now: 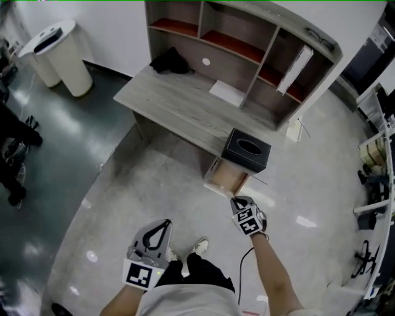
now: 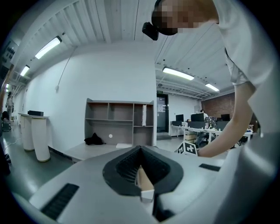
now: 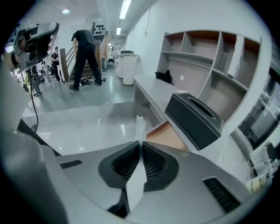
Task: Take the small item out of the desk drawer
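Head view shows the right gripper (image 1: 238,202) outstretched at the open drawer (image 1: 226,179), fingers pinching a white slip (image 3: 140,126).

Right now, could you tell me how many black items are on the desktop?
2: a black tissue box at the front corner above the open drawer, and a black bundle at the back, by the shelf unit. None seems hidden.

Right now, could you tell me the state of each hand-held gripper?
Left hand-held gripper: closed on a tan piece.
Right hand-held gripper: closed on a thin white item.
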